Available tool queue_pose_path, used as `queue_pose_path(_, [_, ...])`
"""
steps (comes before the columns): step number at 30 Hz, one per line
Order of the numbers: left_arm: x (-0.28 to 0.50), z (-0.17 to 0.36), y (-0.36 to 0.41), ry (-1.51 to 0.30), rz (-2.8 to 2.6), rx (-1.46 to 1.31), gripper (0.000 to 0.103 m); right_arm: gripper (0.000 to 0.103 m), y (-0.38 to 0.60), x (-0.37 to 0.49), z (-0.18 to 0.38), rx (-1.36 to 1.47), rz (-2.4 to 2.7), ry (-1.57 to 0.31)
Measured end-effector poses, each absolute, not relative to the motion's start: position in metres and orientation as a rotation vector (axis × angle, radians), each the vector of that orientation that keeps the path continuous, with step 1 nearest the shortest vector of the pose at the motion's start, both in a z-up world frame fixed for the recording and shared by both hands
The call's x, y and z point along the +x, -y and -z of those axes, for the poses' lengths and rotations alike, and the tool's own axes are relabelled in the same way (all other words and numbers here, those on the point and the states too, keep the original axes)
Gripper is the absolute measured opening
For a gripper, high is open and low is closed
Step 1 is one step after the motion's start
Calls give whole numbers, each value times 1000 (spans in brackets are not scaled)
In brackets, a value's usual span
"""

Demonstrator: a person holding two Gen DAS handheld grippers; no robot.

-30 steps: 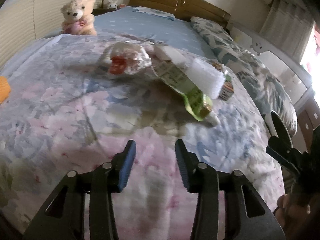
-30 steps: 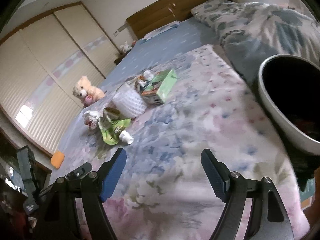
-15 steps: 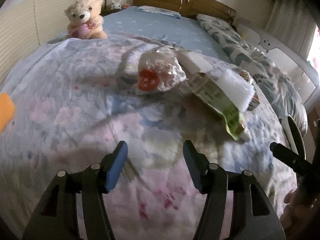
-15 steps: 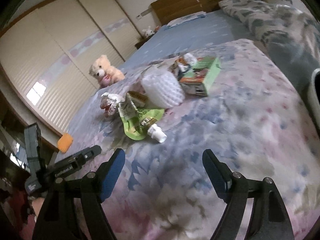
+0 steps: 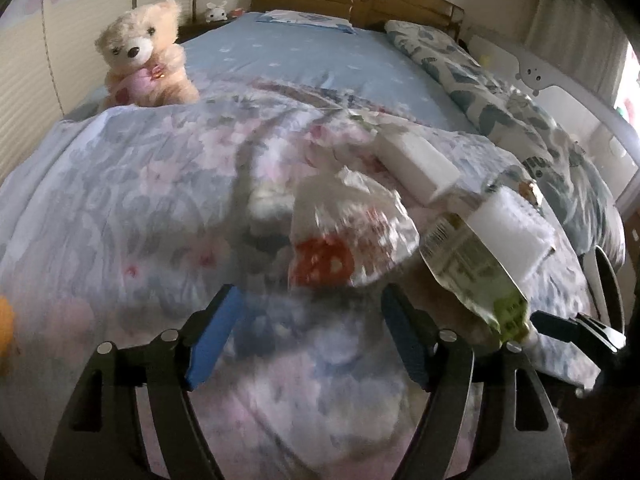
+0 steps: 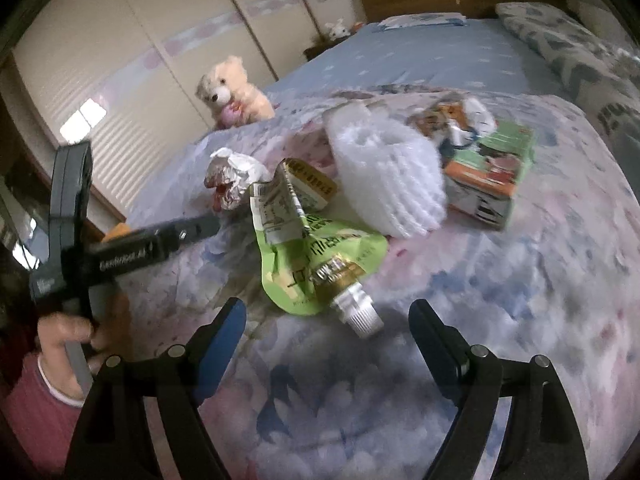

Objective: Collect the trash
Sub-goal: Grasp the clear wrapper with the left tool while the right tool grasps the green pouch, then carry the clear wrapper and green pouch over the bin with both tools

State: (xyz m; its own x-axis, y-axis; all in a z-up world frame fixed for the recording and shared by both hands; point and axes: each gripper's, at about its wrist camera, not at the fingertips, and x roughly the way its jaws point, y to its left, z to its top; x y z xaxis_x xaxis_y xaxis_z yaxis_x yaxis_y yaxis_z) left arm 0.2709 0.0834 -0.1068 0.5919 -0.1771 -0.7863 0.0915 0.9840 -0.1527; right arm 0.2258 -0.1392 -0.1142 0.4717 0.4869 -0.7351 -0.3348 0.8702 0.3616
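Green spouted pouch [image 6: 320, 264] on floral quilt [image 6: 520, 280], beside crumpled foil wrapper [image 6: 232, 180].

Your crumpled silver foil wrapper with red print [image 5: 352, 240] is motion-blurred in the left wrist view; print unreadable. White foam net sleeve [image 5: 516, 228] covers the green spouted drink pouch's [image 5: 476, 276] upper part. Orange object [image 5: 6, 328] is cut off at the left edge.
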Motion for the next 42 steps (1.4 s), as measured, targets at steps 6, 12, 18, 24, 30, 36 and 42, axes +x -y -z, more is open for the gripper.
queue_pose_path(6, [284, 110, -80, -913, 181, -97, 72, 85, 127, 238, 116, 120, -504, -954])
queue_pose_path(12, [288, 115, -71, -934, 223, -96, 11, 79, 119, 246, 116, 89, -489, -949])
queue_pose_path(18, [272, 108, -68, -898, 228, -78, 8, 38, 123, 245, 117, 120, -474, -964])
queue_pose_path(24, [238, 102, -68, -884, 239, -94, 8, 36, 140, 227, 117, 197, -479, -969])
queue_pose_path(30, [199, 101, -61, -888, 261, -123, 7, 36, 164, 199, 111, 248, -454, -949])
queue_pose_path(36, [171, 97, -33, -890, 310, -110, 7, 36, 190, 174, 107, 296, -404, -929])
queue_pose_path(42, [155, 92, 5, -893, 379, -73, 7, 36, 222, 152, 106, 357, -329, -903])
